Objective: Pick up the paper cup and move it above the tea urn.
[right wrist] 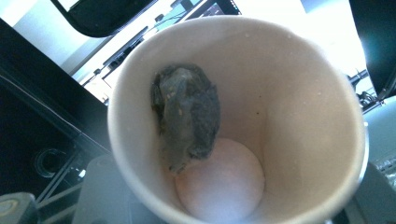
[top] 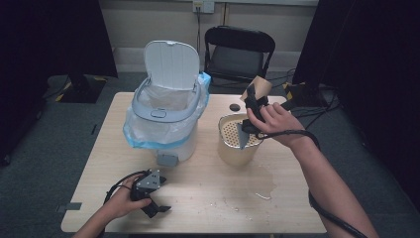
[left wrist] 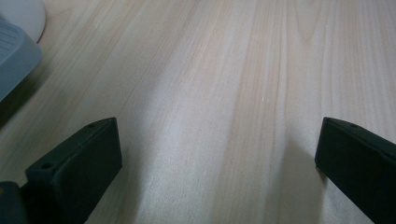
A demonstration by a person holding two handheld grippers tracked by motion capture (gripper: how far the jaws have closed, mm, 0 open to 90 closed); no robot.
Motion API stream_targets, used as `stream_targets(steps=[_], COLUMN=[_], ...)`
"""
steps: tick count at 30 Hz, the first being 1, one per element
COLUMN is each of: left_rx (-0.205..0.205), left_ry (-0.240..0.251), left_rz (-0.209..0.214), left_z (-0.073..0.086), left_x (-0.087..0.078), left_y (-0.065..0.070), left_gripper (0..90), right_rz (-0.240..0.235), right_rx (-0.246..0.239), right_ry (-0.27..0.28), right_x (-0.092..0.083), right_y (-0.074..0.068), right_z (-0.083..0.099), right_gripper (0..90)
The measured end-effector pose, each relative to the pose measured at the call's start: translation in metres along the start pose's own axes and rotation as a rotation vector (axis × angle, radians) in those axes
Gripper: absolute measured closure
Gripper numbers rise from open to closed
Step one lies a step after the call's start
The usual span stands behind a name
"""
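Nearest the high camera, at the table's (top: 208, 198) front edge: left gripper (top: 157, 208) resting low in the hand, jaws spread wide over bare wood, nothing between them. Farther back, right gripper (top: 251, 101) raised and clamped on a tilted paper cup (top: 261, 87) above the perforated strainer pot (top: 237, 144). Inside the cup, a dark soggy clump (right wrist: 187, 112) stuck to the wall. Beside the pot, lidded white bin (top: 166, 106), bag-lined, lid up.
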State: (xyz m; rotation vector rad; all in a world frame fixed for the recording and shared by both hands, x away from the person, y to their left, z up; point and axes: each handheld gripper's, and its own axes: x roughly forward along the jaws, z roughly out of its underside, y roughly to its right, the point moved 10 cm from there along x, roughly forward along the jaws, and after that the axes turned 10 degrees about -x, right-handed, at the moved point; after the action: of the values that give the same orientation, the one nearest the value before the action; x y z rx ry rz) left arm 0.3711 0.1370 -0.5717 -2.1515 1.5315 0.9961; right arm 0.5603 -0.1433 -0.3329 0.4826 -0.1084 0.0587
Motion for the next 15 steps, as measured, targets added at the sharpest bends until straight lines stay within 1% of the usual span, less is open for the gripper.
stream_targets(steps=[1,3,4,5,6,8,9,12,13,14,15], left_rx=[0.0,0.001,0.0,0.0,-0.001,0.0,0.0,0.0,0.0,0.0,0.001], left_ry=[0.001,0.0,0.0,0.0,0.001,0.001,0.001,0.0,0.0,0.0,0.0], left_rz=[0.003,0.001,0.0,0.0,0.002,0.002,0.002,0.002,0.002,0.002,0.002], left_z=[0.0,0.0,0.0,0.0,-0.0001,0.0,0.0,0.0,0.0,0.0,0.0], left_x=[0.0001,0.0,0.0,0.0,0.0001,0.0001,0.0001,0.0,0.0,0.0,0.0], left_y=[0.0001,0.0,0.0,0.0,0.0002,0.0001,0.0002,0.0001,0.0001,0.0001,0.0001], left_gripper=[0.0,0.0,0.0,0.0,0.0,0.0,0.0,0.0,0.0,0.0,0.0], right_rz=[0.003,0.005,0.006,0.003,0.002,0.003,0.01,0.018,0.023,0.021,0.027], right_rx=[-0.014,-0.011,-0.018,-0.034,-0.036,-0.056,-0.071,-0.107,-0.106,-0.123,-0.127], right_ry=[-0.002,0.0,-0.002,-0.01,-0.009,-0.018,-0.009,-0.009,-0.016,-0.011,-0.007], right_x=[-0.0002,0.0001,0.0002,0.0003,0.0005,0.0007,0.001,0.0013,0.0012,0.0019,0.0021], right_y=[0.0011,0.001,0.0011,0.001,0.0006,0.0009,0.0019,0.0021,0.0022,0.0032,0.0035], right_z=[-0.0001,-0.001,-0.001,-0.0002,-0.0003,0.0002,-0.0006,-0.0008,-0.0001,-0.0003,-0.0002], right_gripper=[39.3,39.2,39.2,39.2,39.1,39.1,39.1,39.1,39.1,39.1,39.1])
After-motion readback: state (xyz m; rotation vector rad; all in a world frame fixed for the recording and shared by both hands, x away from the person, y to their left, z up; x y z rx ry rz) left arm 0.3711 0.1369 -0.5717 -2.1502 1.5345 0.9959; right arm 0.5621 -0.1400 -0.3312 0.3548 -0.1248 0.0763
